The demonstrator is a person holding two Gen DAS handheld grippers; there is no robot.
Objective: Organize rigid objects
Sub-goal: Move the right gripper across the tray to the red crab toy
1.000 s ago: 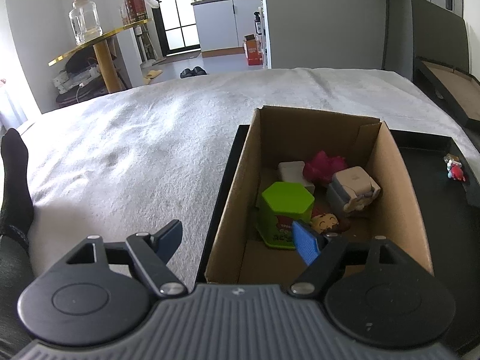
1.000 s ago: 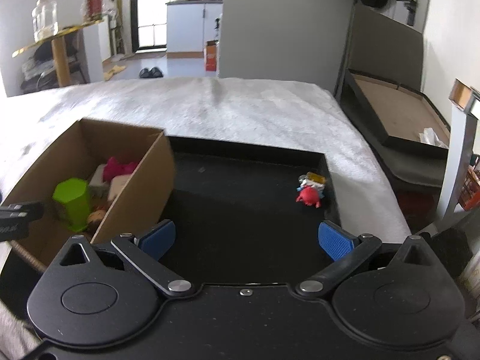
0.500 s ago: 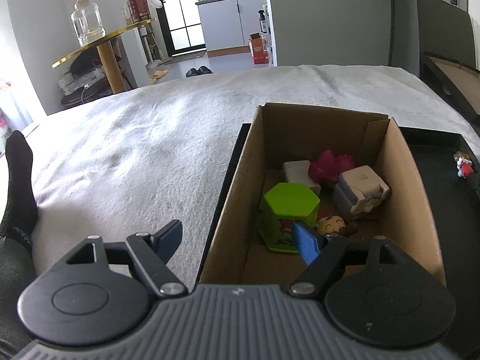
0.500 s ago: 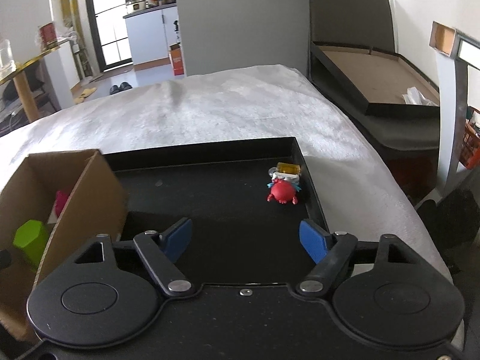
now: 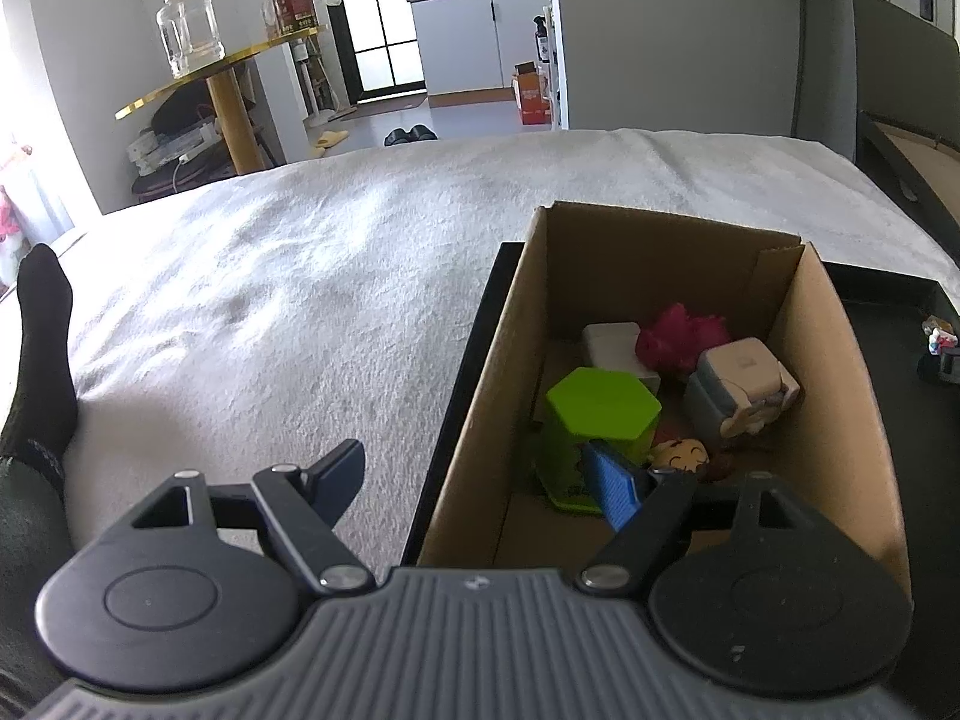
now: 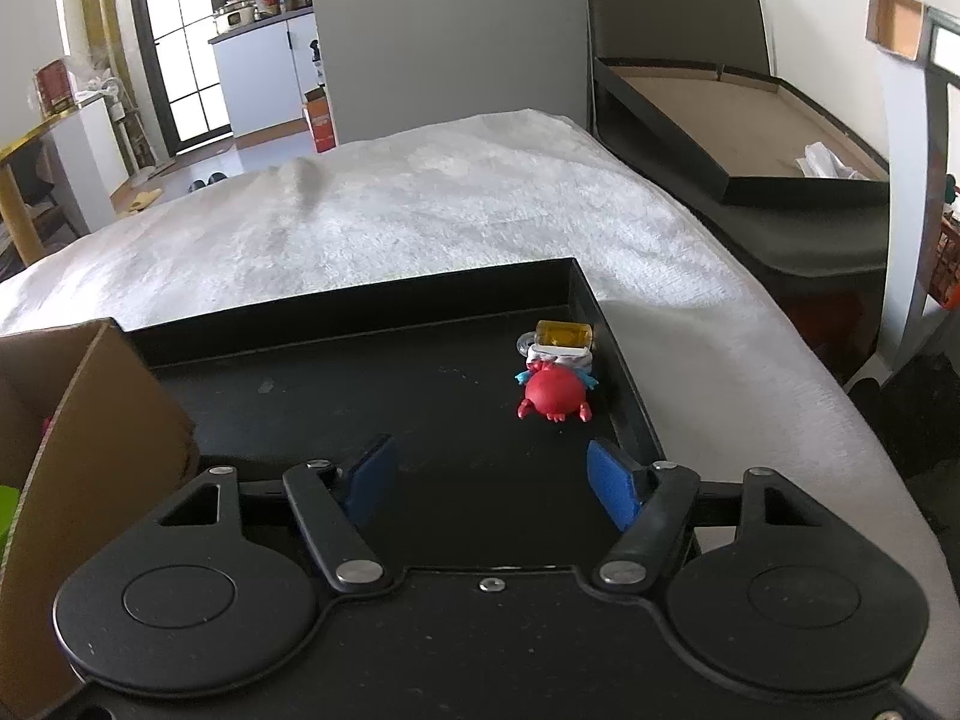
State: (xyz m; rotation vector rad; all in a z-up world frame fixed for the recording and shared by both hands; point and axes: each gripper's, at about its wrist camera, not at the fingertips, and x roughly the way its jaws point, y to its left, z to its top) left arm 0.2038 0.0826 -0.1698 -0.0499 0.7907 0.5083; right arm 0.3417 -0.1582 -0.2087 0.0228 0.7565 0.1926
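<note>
With nothing between them, the right gripper (image 6: pixel 489 483), whose jaws have just been narrowing, should centre on the glossy rounded red crab toy (image 6: pixel 555 394) by the black tray's (image 6: pixel 360 324) right wall, while the left gripper (image 5: pixel 480 477) stands open astride the cardboard box's (image 5: pixel 834 360) wall.

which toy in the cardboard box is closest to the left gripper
The green hexagonal container: it stands at the near end of the cardboard box, right behind the left gripper. The white blocks and pink toy lie farther back.
</note>
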